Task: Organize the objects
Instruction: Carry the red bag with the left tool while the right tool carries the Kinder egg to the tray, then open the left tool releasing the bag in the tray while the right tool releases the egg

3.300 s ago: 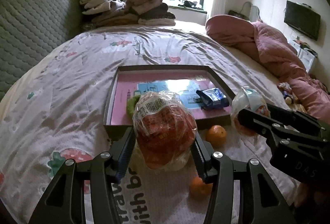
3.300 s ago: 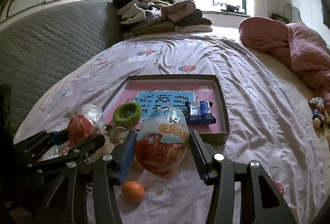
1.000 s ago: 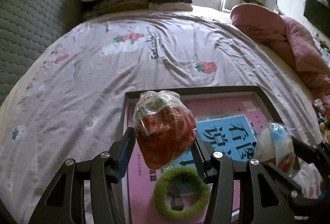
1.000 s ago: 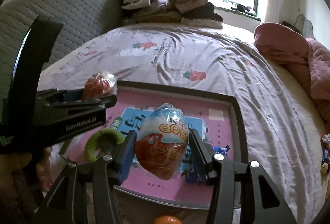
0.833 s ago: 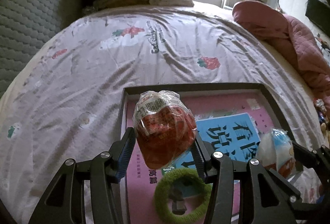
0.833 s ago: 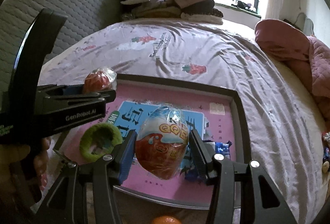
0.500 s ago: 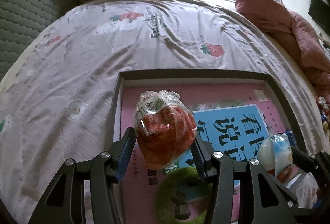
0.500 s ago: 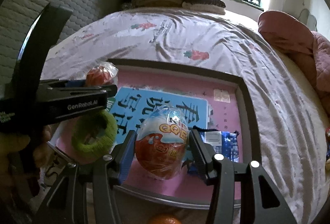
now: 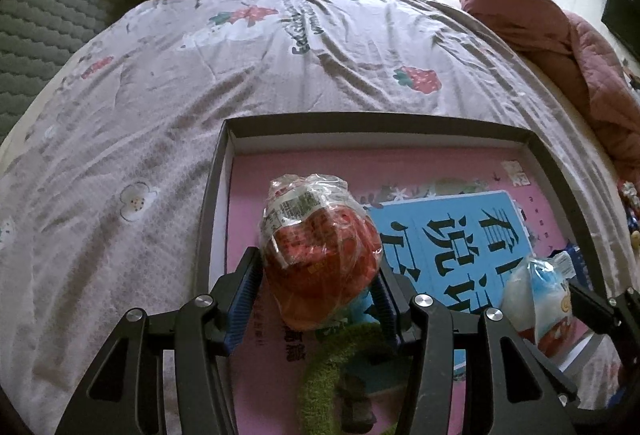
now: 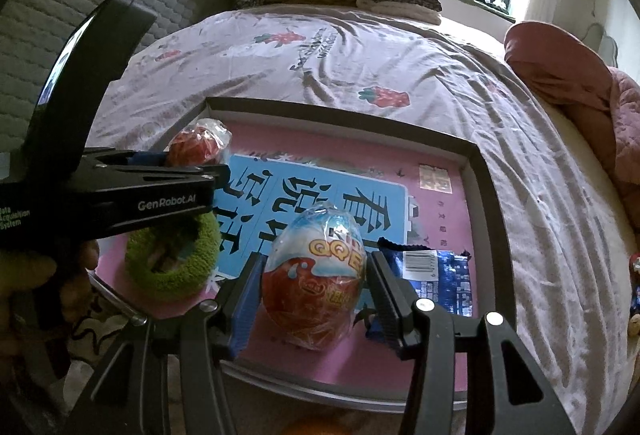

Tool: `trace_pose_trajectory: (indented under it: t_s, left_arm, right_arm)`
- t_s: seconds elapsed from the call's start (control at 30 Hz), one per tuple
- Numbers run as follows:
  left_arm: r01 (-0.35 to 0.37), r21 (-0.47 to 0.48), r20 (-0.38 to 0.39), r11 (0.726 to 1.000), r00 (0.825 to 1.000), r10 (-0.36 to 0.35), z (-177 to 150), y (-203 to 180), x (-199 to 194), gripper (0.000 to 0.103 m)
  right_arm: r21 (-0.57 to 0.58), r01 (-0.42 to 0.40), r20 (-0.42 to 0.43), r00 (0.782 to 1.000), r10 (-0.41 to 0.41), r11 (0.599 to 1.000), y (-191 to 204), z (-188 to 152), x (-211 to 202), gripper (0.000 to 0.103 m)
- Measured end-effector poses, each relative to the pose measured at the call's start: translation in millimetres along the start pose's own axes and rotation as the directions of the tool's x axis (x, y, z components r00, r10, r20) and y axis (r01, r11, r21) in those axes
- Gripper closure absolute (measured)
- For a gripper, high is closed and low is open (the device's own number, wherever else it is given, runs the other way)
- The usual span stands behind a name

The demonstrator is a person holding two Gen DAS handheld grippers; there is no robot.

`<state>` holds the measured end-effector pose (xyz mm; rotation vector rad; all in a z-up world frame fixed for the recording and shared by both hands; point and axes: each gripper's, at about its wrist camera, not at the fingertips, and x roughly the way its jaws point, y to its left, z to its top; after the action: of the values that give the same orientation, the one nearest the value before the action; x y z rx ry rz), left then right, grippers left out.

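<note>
1. You are in the placing step: both loads hang over the shallow dark-rimmed box (image 10: 486, 195), and neither is set down yet, as far as I can judge.
2. Your left gripper (image 9: 318, 287) pinches a red snack in crinkled clear wrap (image 9: 320, 255), over the box's corner at about 8 o'clock in the left wrist view.
3. Your right gripper (image 10: 314, 285) is clamped on a glossy egg-shaped packet (image 10: 316, 275), smooth, blue on top and red below, near the box's 6 o'clock edge.
4. Next, I'd lower each onto bare pink floor and only then spread the jaws; the egg looks likely to roll.
5. Mind the fuzzy green hair tie (image 10: 176, 263) at 8 o'clock of the egg, and the flat blue foil sachet (image 10: 436, 275) at its 3 o'clock.
6. The box sits on a soft, wrinkled strawberry-print sheet (image 9: 280, 55), so it may tip under pressure.
</note>
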<state>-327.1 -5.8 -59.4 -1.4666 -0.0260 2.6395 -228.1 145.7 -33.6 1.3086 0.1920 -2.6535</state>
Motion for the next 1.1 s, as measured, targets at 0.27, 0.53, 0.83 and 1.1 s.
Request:
trace_pose_trajectory:
  t_s: [0.27, 0.53, 0.83, 1.1]
  left_arm:
    - [0.012, 0.001, -0.028, 1.0, 1.0, -0.012, -5.8, 3.1, -0.2, 0.048]
    - [0.006, -0.005, -0.032, 1.0, 0.999, -0.007, -9.5, 4.0, -6.4, 0.046]
    - [0.019, -0.016, -0.016, 1.0, 1.0, -0.019, -12.6, 5.2, -19.8, 0.039]
    - [0.031, -0.023, 0.006, 0.999, 1.0, -0.031, -16.2, 5.6, -34.9, 0.031]
  right_arm:
    - [0.01, -0.004, -0.022, 1.0, 0.004, 1.0, 2.9, -1.3, 3.0, 0.051]
    - [0.013, 0.01, -0.045, 0.999, -0.009, 1.0, 3.8, -3.7, 2.1, 0.051]
    - [0.032, 0.011, -0.058, 0.998, -0.009, 0.999, 1.8, -11.6, -3.9, 0.042]
    - [0.047, 0.017, -0.039, 0.999, -0.015, 0.999, -1.7, -14.6, -16.3, 0.041]
